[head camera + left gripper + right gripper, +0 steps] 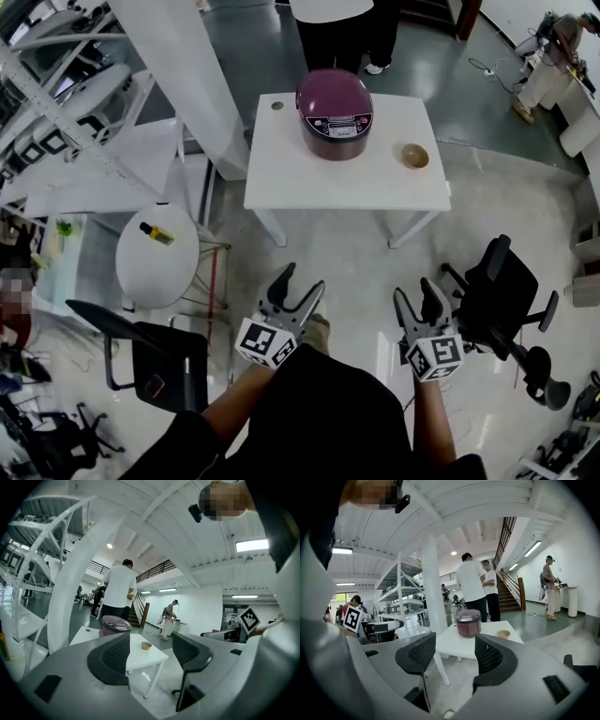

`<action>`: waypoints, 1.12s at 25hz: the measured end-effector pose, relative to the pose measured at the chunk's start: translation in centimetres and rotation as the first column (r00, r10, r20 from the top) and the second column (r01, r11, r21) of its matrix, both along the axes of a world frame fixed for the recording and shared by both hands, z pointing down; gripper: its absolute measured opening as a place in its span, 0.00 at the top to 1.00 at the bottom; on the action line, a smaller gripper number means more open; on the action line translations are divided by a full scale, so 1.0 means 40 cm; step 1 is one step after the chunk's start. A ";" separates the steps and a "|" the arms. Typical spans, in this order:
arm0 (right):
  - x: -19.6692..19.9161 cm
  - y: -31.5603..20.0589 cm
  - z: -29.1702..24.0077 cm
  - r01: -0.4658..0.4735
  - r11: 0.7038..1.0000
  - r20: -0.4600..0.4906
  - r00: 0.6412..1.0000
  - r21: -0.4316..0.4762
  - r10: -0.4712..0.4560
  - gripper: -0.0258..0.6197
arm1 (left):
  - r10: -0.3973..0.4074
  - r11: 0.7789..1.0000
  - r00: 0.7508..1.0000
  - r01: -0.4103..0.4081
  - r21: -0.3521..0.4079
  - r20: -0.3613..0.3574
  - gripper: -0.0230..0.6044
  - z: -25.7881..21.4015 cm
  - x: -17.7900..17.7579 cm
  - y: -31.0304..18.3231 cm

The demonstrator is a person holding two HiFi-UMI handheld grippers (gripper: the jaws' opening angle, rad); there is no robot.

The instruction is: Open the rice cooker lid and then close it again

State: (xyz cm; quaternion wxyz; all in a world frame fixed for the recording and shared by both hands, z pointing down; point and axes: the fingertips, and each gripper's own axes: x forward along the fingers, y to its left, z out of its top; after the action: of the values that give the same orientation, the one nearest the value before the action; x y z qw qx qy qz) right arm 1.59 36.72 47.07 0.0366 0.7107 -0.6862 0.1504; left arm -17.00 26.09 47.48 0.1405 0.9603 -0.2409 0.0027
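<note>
Rice cooker: dark purple, lid down. It sits toward the far edge of a white counter, with its button panel facing this way. A small bowl stands alone on the counter, off to the cooker's right.

Left tongs: jaws wide, nothing between them. Their own view shows only floor and the counter's corner in the gap. The cooker shows above and a little left of the left jaw.

Right tongs: jaws also wide and empty. In their view the cooker stands almost dead centre over the gap, with the bowl to its right.

Key relation: the cooker lies straight ahead of both tongs and well apart from them, with bare floor between. Neither pair is over the counter yet.
- In the head view the cooker sits between the two lines of reach, slightly toward the left side.
- The right tongs are the pair aimed squarely at it.
- Neither pair looks clearly nearer.

Judgement: the task has not begun. With the panel facing this way, the hinge is probably at the back and the latch at the front, so the coming move is a plain forward approach.

A person stands just beyond the counter's far edge.
</note>
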 end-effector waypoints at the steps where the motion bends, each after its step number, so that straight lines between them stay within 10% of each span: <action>1: 0.005 -0.042 -0.003 0.006 1.000 0.005 1.000 -0.004 -0.006 0.60 | 0.004 1.000 1.000 -0.004 -0.007 -0.002 0.55 0.004 0.011 -0.034; 13: 0.003 -0.372 -0.011 0.066 0.996 -0.009 0.998 -0.065 -0.067 0.60 | 0.050 0.999 0.999 -0.050 0.004 0.002 0.55 -0.018 0.068 -0.327; 28: 0.071 -0.486 0.014 0.054 0.989 -0.017 0.998 -0.137 -0.057 0.60 | 0.037 0.999 0.999 -0.037 -0.039 0.000 0.55 0.026 0.068 -0.472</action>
State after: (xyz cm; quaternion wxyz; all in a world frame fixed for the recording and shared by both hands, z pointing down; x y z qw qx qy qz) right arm 4.44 17.30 47.62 0.0966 0.6887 -0.6935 0.1884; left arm -14.30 7.20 48.52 0.1592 0.9616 -0.2231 0.0103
